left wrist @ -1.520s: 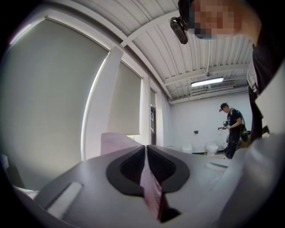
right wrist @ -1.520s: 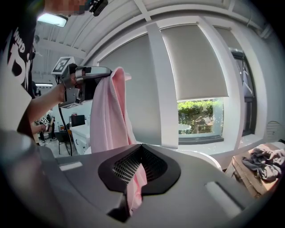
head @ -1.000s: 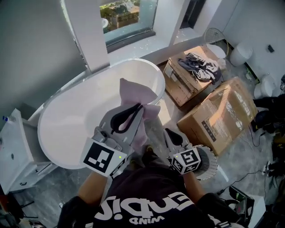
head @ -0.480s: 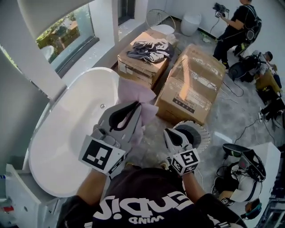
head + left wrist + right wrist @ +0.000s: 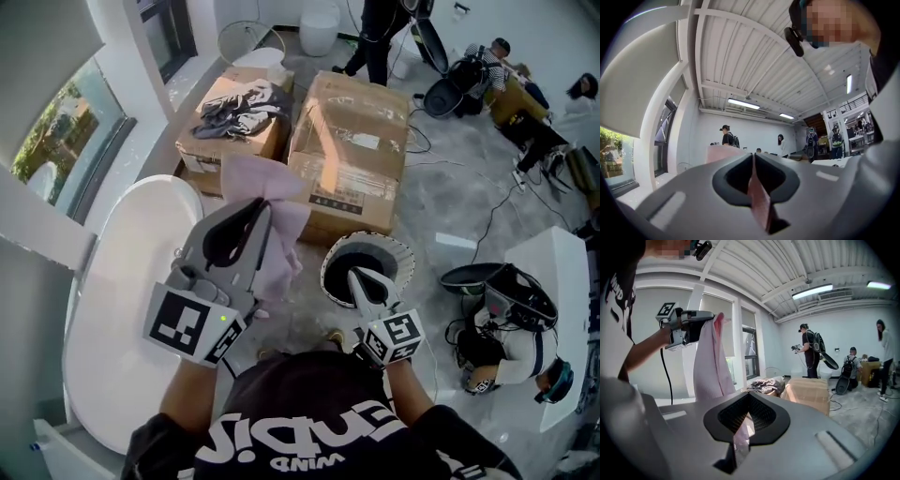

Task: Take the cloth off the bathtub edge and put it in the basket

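Cloth (image 5: pixel 281 230), pink, hangs pinched in the left gripper (image 5: pixel 257 206) near the basket (image 5: pixel 400 249); right gripper (image 5: pixel 357 275) pressed together, empty.

We see our right gripper (image 5: pixel 749 395) with its jaws meeting at the tips and nothing pinched between them. Above them hangs a pink cloth (image 5: pixel 711 366), falling straight down from the left gripper (image 5: pixel 708 324), which is clamped on its top edge. Just past the cloth's right edge is a window (image 5: pixel 751 352). Lower and further from the cloth lie a pile of grey clothes (image 5: pixel 766 384) and then a cardboard box (image 5: pixel 808 392). Furthest from the cloth stands a person (image 5: pixel 808 352) wearing a backpack.
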`<move>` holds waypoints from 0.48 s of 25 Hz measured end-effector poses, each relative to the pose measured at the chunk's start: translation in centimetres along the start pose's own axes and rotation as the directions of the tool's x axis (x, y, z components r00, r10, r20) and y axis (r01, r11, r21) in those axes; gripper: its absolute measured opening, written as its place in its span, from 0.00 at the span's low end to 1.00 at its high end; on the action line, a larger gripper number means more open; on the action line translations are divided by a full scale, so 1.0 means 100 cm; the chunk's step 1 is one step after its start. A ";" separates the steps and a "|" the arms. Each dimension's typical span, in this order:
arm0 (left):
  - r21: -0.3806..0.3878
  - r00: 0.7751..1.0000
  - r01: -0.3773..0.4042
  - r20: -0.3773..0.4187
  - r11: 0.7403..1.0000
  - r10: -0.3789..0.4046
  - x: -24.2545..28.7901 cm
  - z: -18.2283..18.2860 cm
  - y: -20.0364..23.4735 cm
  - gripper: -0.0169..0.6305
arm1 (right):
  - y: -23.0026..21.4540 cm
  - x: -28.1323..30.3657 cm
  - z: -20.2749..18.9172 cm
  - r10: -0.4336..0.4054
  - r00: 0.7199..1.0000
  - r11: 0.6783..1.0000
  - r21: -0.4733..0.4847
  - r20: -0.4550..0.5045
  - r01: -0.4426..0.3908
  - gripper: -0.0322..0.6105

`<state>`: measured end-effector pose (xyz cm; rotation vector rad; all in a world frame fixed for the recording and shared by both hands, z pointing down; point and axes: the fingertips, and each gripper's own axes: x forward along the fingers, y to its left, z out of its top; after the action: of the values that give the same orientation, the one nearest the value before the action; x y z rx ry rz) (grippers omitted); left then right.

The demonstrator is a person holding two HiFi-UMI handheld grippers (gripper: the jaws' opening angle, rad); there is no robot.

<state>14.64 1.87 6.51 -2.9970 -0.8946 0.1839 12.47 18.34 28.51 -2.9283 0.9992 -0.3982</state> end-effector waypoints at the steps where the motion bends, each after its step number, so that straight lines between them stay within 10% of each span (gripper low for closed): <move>1: -0.002 1.000 0.018 0.004 1.000 -0.018 0.009 0.001 -0.006 0.05 | -0.008 -0.005 0.000 -0.016 1.000 1.000 0.005 0.003 0.016 0.06; 12: -0.015 0.982 0.190 0.003 0.982 -0.190 0.082 -0.009 -0.088 0.05 | -0.079 -0.058 -0.014 -0.151 0.988 0.987 0.055 0.019 0.150 0.06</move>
<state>16.75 13.75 6.89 -2.9015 -1.1800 0.1772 12.40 28.18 29.31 -2.9622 0.7542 -0.3871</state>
